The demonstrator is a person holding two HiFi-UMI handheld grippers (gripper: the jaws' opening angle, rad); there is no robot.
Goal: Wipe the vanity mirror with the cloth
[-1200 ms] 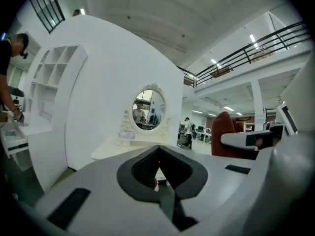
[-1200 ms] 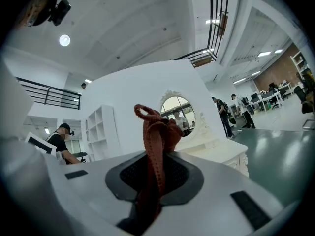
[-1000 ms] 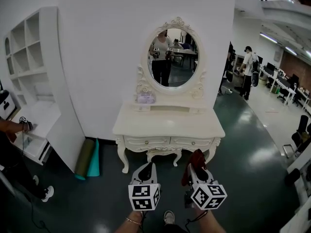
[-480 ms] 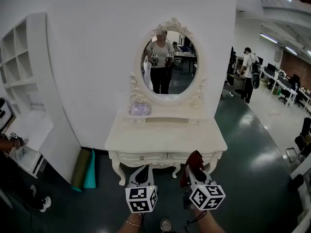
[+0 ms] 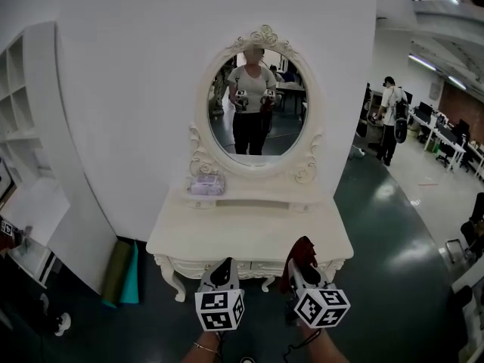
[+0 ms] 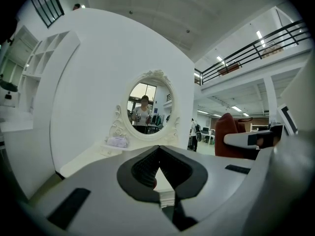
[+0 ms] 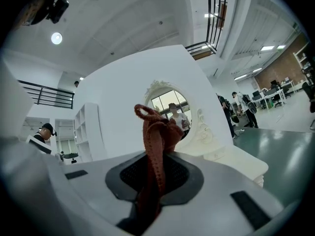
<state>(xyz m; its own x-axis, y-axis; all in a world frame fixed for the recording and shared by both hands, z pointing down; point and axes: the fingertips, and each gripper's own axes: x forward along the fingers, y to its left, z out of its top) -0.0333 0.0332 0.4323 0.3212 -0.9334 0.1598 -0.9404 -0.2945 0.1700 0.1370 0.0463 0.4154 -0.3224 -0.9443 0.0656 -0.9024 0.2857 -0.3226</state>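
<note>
An oval vanity mirror (image 5: 255,104) in an ornate white frame stands on a white dressing table (image 5: 249,233) against the wall, straight ahead. It shows small in the left gripper view as the mirror (image 6: 146,109) and in the right gripper view as the mirror (image 7: 172,107). My right gripper (image 5: 301,266) is shut on a dark red cloth (image 7: 155,151), which sticks up between its jaws; the cloth (image 5: 302,249) hangs over the table's front edge. My left gripper (image 5: 224,268) is shut with nothing in it. Both are held low, well short of the mirror.
A small lilac box (image 5: 206,184) sits on the table's raised shelf under the mirror. White shelving (image 5: 30,172) stands at the left, rolled mats (image 5: 123,272) lean beside it. A person (image 5: 392,119) stands far right on the open green floor.
The view has closed in on the dressing table: mirror and table look larger and nearer. Both grippers keep the same pose, the cloth still held.
</note>
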